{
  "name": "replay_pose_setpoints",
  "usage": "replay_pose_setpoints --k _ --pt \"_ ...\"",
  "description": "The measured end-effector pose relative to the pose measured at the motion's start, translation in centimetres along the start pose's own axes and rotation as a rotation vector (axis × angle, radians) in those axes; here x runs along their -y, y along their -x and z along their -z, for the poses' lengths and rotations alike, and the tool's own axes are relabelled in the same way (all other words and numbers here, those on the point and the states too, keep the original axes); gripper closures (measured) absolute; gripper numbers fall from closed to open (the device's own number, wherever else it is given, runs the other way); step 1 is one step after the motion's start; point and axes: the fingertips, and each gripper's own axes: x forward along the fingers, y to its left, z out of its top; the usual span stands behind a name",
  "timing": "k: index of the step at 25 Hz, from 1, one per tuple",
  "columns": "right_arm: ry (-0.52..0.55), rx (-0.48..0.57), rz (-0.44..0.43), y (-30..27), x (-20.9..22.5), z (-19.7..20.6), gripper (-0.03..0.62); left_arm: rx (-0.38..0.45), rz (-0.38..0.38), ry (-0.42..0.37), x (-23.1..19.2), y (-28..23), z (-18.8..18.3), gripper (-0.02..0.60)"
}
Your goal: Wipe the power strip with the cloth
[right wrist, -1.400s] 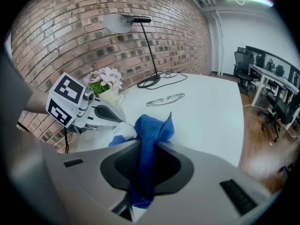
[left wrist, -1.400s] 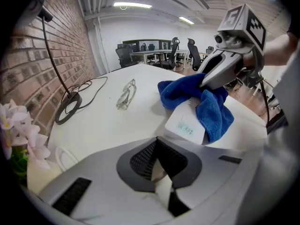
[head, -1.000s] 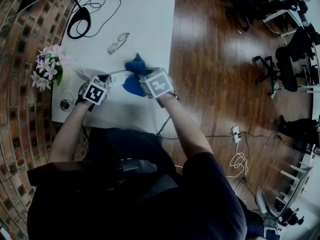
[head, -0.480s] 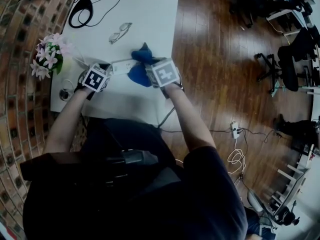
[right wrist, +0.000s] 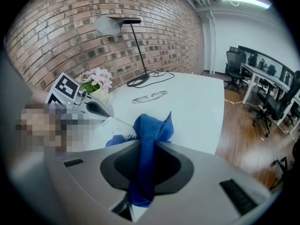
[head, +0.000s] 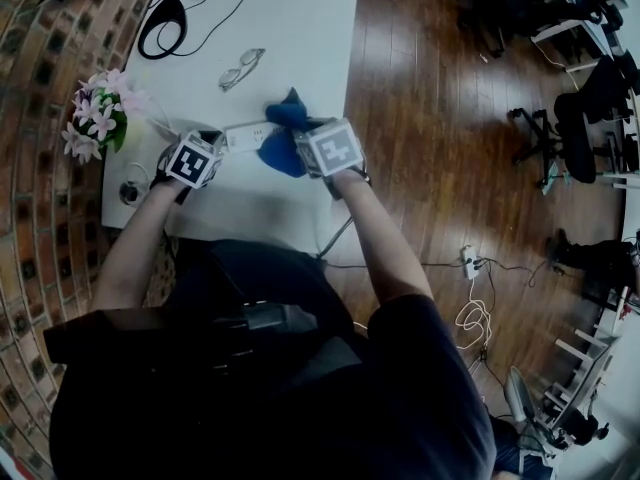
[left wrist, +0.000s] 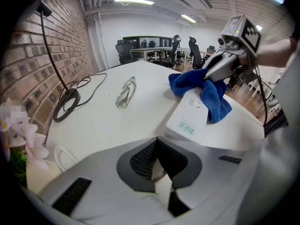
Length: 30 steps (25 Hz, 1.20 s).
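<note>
**A:** How does it all lie on your feed?

**B:** In my head view the table [head: 300, 28] fills the upper left. The power strip [head: 245, 135] lies a bit below the table's middle, and the cloth [head: 283, 138] lies over its right end. My left gripper [head: 213, 140] is at the strip's left end, and my right gripper [head: 298, 140] is on the cloth's right side.

**A:** And higher up?

**B:** The glasses [head: 240, 68] lie above the strip. The lamp base [head: 163, 26] is at the top left and the flowers [head: 98, 118] are at the table's left edge. Office chairs [head: 580, 118] stand on the floor [head: 430, 168] at the far right.
</note>
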Motion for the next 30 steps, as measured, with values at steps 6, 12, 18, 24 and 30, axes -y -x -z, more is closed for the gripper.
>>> replay_pose_setpoints --k 6,12,18,24,30 --pt "0.013 0.004 0.017 0.4 0.5 0.0 0.534 0.007 -0.001 0.003 0.1 0.1 -0.2 0.571" --pt "-0.022 0.023 0.033 0.4 1.0 0.1 0.534 0.018 -0.008 0.006 0.1 -0.2 0.0 0.570" --pt "-0.045 0.019 0.063 0.9 2.5 0.6 0.533 0.014 -0.006 -0.001 0.1 0.0 -0.1 0.570" --pt "-0.097 -0.050 0.155 2.1 5.9 3.8 0.531 -0.004 -0.013 -0.033 0.1 -0.1 0.1 0.571" --pt "-0.228 0.011 0.179 4.1 7.0 6.5 0.531 -0.011 -0.025 -0.063 0.0 -0.2 0.0 0.571"
